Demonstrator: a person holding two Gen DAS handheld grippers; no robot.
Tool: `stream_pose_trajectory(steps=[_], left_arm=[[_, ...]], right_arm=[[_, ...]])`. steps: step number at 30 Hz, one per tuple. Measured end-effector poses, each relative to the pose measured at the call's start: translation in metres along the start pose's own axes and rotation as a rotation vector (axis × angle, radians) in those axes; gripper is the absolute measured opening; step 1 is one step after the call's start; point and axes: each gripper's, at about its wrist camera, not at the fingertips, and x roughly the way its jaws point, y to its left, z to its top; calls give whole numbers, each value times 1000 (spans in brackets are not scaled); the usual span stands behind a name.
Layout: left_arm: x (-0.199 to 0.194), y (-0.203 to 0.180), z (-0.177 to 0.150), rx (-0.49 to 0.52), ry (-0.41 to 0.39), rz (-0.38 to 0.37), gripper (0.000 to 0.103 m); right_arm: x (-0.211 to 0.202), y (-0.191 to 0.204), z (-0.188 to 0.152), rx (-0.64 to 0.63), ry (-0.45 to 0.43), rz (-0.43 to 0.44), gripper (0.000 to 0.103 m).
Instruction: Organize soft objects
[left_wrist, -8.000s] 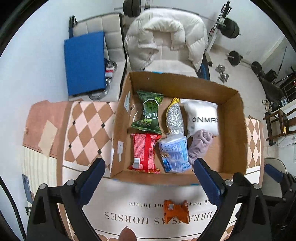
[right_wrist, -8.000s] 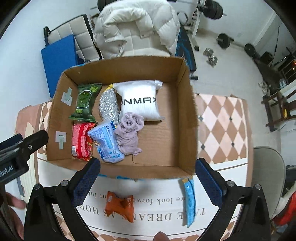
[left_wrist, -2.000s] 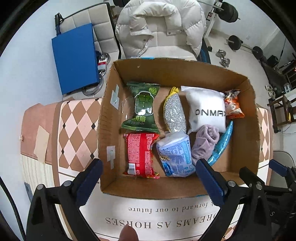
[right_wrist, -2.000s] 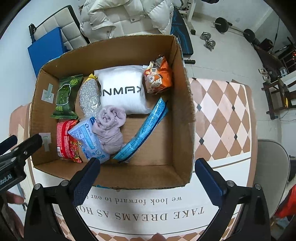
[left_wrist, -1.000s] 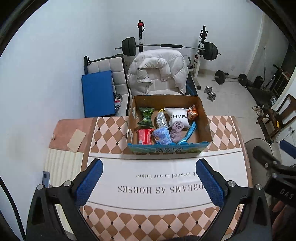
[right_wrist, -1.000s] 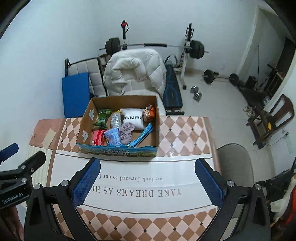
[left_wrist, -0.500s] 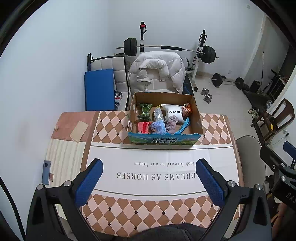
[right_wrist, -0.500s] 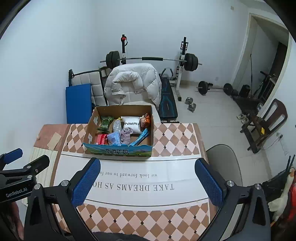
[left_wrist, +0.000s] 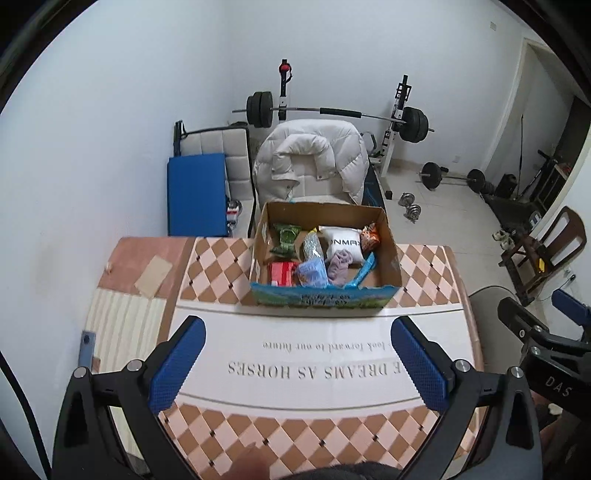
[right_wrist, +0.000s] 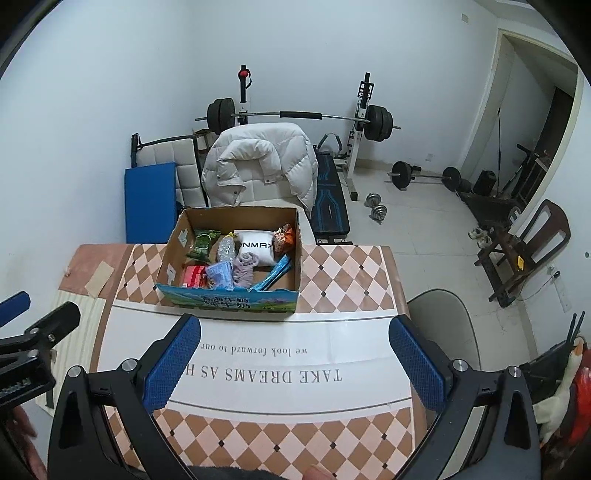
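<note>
Left tool (left_wrist: 297, 360): blue-padded jaws apart, empty.
Right tool (right_wrist: 293, 360): likewise.
Brown cardboard box (right_wrist: 236, 297): on checkered bench (right_wrist: 343, 291), packed.

A checkered table (left_wrist: 221, 273) bears a white lettered mat (left_wrist: 321, 365) and a cardboard box (left_wrist: 391, 258).

This is a room in a home that doubles as a home gym. Against the white wall stands a barbell (left_wrist: 334, 112) on its rack, with a padded weight bench (right_wrist: 330, 195) below it, and a second barbell (right_wrist: 424, 175) and small dumbbells (right_wrist: 375, 206) lie on the tiled floor. A white puffer jacket (left_wrist: 312, 162) hangs over a chair, and a desk (left_wrist: 321, 369) with a checked tablecloth carries a cardboard box (left_wrist: 325, 295) of snack packets.
</note>
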Motion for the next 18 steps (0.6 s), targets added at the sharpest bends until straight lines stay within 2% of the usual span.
stream_pose_trajectory(steps=[9,18], left_arm=[[39,-2,15,-11,-1,57,103],[45,-9,27,-9,-16,56,103]], right_arm=[[38,-6,18,15,-5,-51,103],[53,-11,31,18,-16,-71,103]])
